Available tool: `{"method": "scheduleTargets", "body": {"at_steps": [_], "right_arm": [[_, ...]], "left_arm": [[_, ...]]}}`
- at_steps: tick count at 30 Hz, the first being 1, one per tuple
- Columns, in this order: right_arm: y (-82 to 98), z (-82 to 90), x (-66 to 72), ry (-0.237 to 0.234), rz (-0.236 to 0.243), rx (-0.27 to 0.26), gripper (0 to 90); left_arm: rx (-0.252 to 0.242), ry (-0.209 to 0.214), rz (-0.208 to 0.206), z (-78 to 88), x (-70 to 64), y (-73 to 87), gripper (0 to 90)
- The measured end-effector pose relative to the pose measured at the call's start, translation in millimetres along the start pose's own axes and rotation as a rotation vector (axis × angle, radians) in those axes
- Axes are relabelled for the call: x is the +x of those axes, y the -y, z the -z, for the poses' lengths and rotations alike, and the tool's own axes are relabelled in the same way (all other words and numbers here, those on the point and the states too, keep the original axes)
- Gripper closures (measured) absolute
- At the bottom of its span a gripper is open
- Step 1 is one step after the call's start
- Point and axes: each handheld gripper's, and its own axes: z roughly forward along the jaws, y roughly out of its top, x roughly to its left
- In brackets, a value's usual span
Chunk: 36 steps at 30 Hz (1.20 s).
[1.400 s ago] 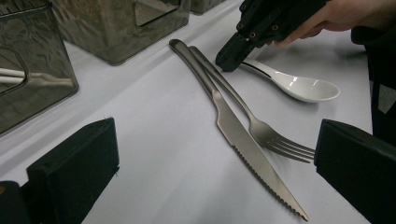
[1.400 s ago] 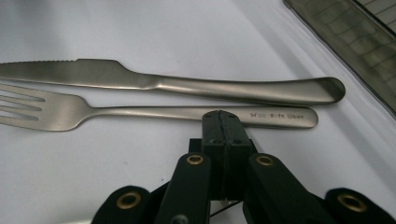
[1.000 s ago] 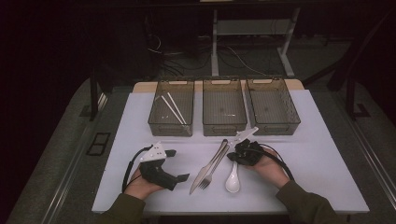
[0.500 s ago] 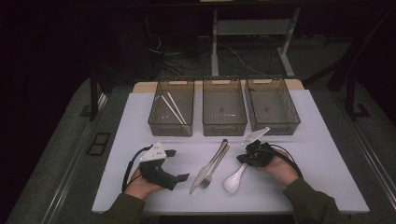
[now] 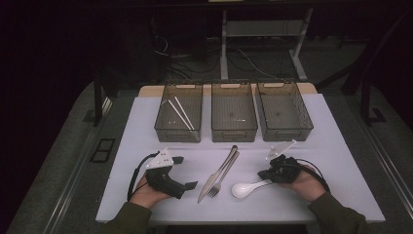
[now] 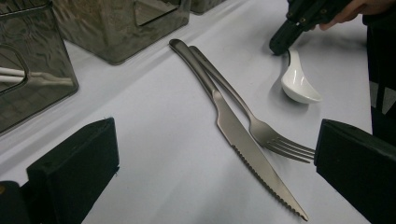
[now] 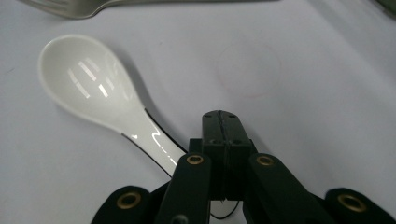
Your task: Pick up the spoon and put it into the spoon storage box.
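My right tool, jaws pressed together and holding nothing, sits over the handle of the white spoon, low centre-right on the desk. I should spread them and straddle the handle squarely. Left tool waits apart.

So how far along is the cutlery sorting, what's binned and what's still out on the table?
Done: only the white chopsticks lie in the left bin; the middle bin and right bin look empty.
In hand: the right gripper, jaws shut, sits at the white spoon handle; it isn't gripped.
Left: spoon, knife and fork lie on the table. The left gripper is open.
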Motion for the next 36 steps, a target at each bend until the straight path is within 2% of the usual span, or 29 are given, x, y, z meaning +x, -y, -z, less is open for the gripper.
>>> {"method": "scheduleTargets", "body": {"at_steps": [9, 10, 11, 13, 16, 18, 23, 31, 36], "right_arm": [[16.5, 10.5, 9.7, -0.026, 0.007, 0.005, 89.6], [15.9, 12.0, 9.5, -0.029, 0.002, -0.012, 88.6], [14.3, 13.9, 8.8, -0.038, -0.004, -0.032, 83.9], [10.0, 16.8, 8.4, -0.073, -0.021, -0.084, 77.3], [5.6, 14.7, 11.4, -0.114, -0.011, -0.119, 69.3], [2.6, 11.0, 14.5, -0.143, -0.012, -0.122, 66.0], [-3.9, 0.5, 22.1, -0.168, 0.016, -0.108, 63.3], [-7.8, -12.4, 31.0, -0.151, 0.057, -0.071, 63.3], [-6.5, -13.8, 35.1, -0.151, 0.075, -0.055, 64.3]], "left_arm": [[0.006, -0.001, -0.001, -0.3, -0.3, -0.1, 0.0], [0.007, -0.001, -0.002, -0.5, -0.2, -0.1, 0.0], [0.008, -0.001, -0.006, -0.7, -0.1, -0.2, 0.0], [0.007, -0.001, -0.002, -0.9, -0.7, -0.1, 0.0], [0.008, -0.001, -0.005, -0.9, -0.4, -0.2, 0.0], [0.007, 0.001, -0.002, -1.3, -0.8, 0.0, 0.0], [0.01, 0.001, -0.004, -1.0, -0.9, -0.1, 0.0], [0.01, 0.001, -0.005, -1.0, -0.9, -0.1, 0.0], [0.011, 0.001, -0.006, -1.0, -1.0, -0.1, 0.0]]}}
